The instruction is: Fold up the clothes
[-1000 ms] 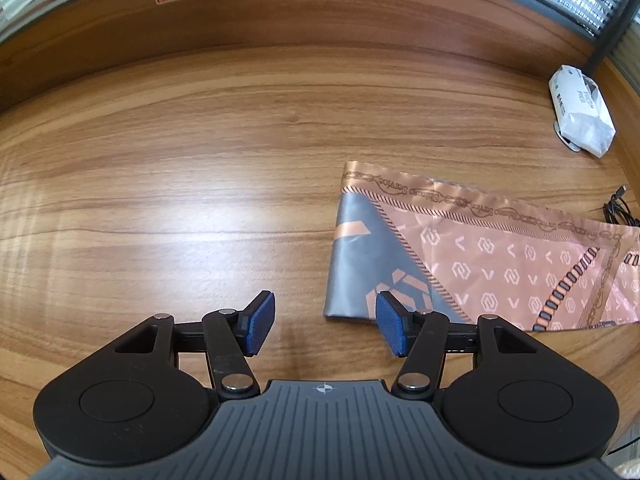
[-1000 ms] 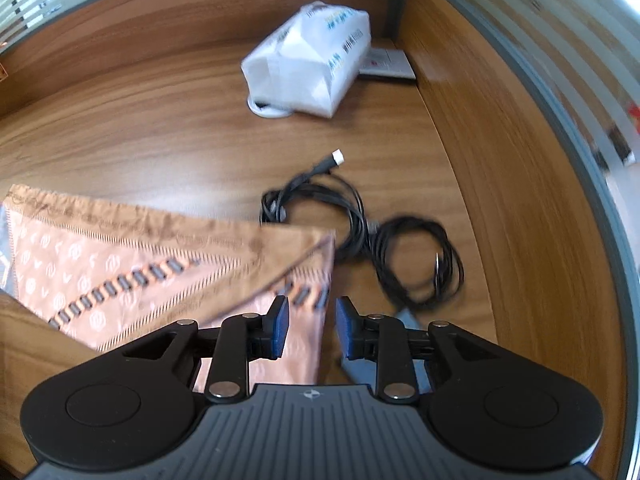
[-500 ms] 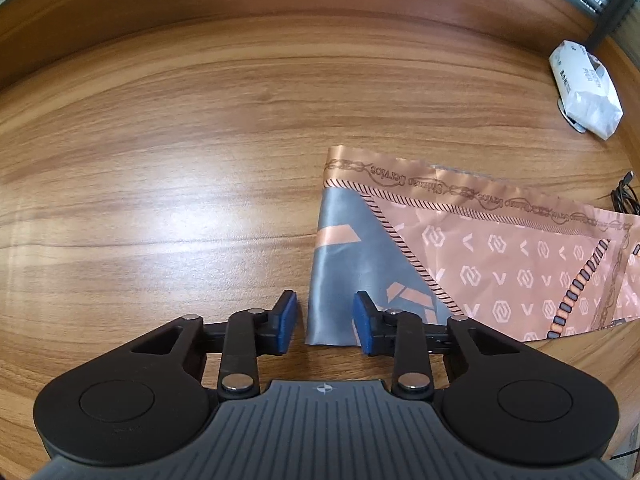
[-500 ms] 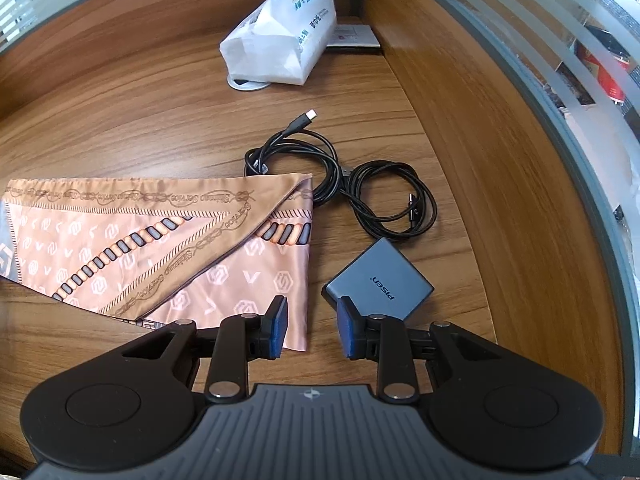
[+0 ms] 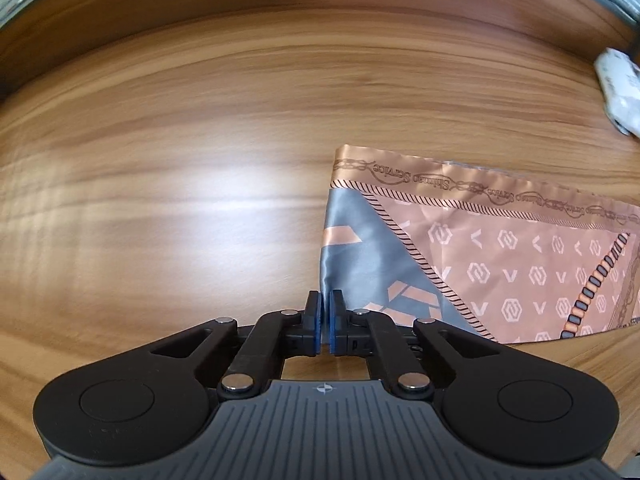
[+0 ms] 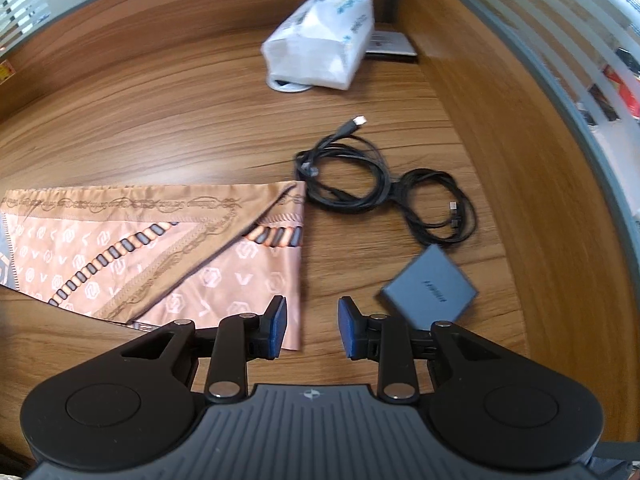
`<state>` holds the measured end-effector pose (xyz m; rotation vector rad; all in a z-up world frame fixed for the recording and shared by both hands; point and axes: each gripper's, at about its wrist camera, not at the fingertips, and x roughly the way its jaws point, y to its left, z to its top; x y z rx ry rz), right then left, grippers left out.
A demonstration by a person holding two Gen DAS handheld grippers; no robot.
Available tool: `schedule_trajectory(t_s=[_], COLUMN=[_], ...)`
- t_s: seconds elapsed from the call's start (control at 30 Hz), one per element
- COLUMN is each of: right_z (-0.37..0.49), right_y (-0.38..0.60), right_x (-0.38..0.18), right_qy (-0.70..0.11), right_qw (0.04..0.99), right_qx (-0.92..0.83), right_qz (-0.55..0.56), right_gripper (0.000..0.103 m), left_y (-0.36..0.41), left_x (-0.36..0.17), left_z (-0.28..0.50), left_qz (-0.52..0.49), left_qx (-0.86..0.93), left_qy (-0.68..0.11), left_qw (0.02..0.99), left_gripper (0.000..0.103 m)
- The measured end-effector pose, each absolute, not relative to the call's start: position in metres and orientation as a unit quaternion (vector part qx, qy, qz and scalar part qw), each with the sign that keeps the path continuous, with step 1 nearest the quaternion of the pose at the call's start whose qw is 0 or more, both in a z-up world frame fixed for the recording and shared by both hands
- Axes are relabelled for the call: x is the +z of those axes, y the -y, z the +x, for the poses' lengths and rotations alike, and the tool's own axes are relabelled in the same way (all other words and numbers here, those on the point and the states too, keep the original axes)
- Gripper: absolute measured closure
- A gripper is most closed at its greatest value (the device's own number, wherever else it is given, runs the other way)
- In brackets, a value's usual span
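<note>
A folded silk scarf, peach with grey panels and chain print, lies on the wooden desk (image 5: 160,160). In the left wrist view the scarf (image 5: 480,248) is to the right, and my left gripper (image 5: 325,320) is shut on its near left corner, the grey fabric pinched between the blue pads. In the right wrist view the scarf (image 6: 160,248) lies left of centre. My right gripper (image 6: 312,326) is open and empty, with its left finger (image 6: 277,326) over the scarf's near right corner.
A coiled black cable (image 6: 380,188) and a grey power bank (image 6: 430,286) lie right of the scarf. A white tissue pack (image 6: 320,48) sits at the back, also in the left wrist view (image 5: 618,88). A wooden partition (image 6: 540,160) rises on the right.
My left gripper closed from wide open onto the scarf's near left corner. My right gripper opened wider and sits at the scarf's near right corner.
</note>
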<state>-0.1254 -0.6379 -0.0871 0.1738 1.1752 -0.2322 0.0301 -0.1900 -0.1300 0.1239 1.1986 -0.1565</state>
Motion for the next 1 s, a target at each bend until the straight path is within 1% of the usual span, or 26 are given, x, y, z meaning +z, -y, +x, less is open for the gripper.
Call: schedule_trajectory(t_s=[0.33,0.53,0.73,1.0], right_z=[-0.110,-0.100,-0.089,-0.062], right_y=[0.586,0.550,0.503,0.426], right_x=[-0.101,-0.103,-0.098,-0.087], right_qy=[-0.563,-0.565,-0.561,-0.555], right_qw=[0.819,0.820,0.824,0.827], right_qx=[-0.062,-0.038,0.000,0.071], right_qz=[0.093,0.088,0.076,0.055], right_gripper=[0.069,0.069,0.069,0.069], left_y=[0.090,0.051,0.044,0.065], left_x=[-0.121,-0.113,-0.100,-0.085], left_z=[0.008,0.000,-0.010,-0.020], left_qz=[0.053,0.040,0.028,0.017], left_qx=[0.016,0.032,-0.008,-0.091], left_qy=[-0.569,-0.563,-0.540,-0.518], left_qw=[0.821,0.825,0.841,0.850], left_gripper=[0.098,0.098,0.099,0.099])
